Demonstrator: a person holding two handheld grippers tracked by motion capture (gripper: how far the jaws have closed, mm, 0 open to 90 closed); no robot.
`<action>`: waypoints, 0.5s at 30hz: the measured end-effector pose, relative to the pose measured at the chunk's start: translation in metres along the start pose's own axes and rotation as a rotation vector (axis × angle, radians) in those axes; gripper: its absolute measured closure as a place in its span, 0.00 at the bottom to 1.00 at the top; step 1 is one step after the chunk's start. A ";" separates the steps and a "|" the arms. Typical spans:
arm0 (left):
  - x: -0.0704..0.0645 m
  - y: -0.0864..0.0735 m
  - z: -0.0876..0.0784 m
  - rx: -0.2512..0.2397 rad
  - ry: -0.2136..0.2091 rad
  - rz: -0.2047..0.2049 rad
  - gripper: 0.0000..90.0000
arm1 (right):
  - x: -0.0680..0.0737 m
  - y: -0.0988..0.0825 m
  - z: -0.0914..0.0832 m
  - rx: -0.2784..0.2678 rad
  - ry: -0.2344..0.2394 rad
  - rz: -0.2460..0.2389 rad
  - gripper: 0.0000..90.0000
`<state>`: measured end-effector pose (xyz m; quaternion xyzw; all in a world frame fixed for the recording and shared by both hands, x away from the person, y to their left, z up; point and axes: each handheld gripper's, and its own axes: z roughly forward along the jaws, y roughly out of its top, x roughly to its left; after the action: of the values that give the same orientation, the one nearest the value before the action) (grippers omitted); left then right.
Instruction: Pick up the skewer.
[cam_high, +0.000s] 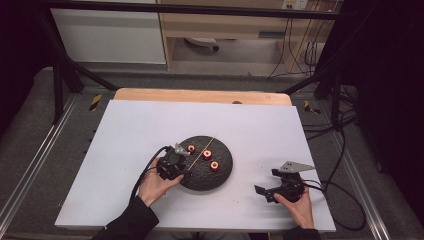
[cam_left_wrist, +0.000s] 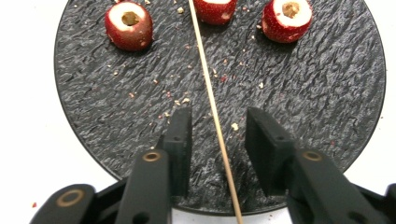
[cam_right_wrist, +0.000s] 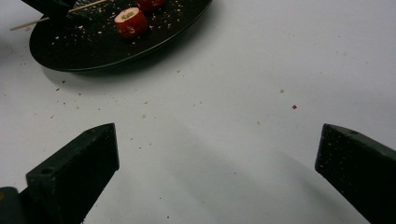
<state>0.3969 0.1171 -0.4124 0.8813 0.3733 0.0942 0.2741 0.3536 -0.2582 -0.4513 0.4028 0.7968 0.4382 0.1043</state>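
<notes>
Left claw (cam_left_wrist: 218, 135) astride skewer (cam_left_wrist: 210, 93), seemingly untouched.

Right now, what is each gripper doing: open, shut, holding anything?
Left gripper: open, jaws on either side of the wooden skewer on the black plate, not clamped.
Right gripper: wide open, holding nothing, over the white table.

Skewer (cam_left_wrist: 212, 107) flat on plate (cam_left_wrist: 327, 116) — beside three strawberries (cam_left_wrist: 129, 25)
</notes>
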 end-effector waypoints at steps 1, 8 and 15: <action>-0.001 0.001 0.000 0.007 0.001 0.000 0.73 | 0.000 0.000 0.000 0.000 0.000 0.000 0.01; -0.004 0.004 0.003 0.036 0.019 -0.005 0.83 | 0.000 0.000 0.000 0.001 0.000 -0.002 0.01; -0.006 0.005 0.005 0.062 0.037 -0.015 0.89 | 0.000 0.000 0.000 0.002 0.002 -0.001 0.01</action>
<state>0.3975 0.1076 -0.4134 0.8847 0.3874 0.0968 0.2407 0.3538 -0.2583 -0.4513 0.4021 0.7974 0.4379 0.1035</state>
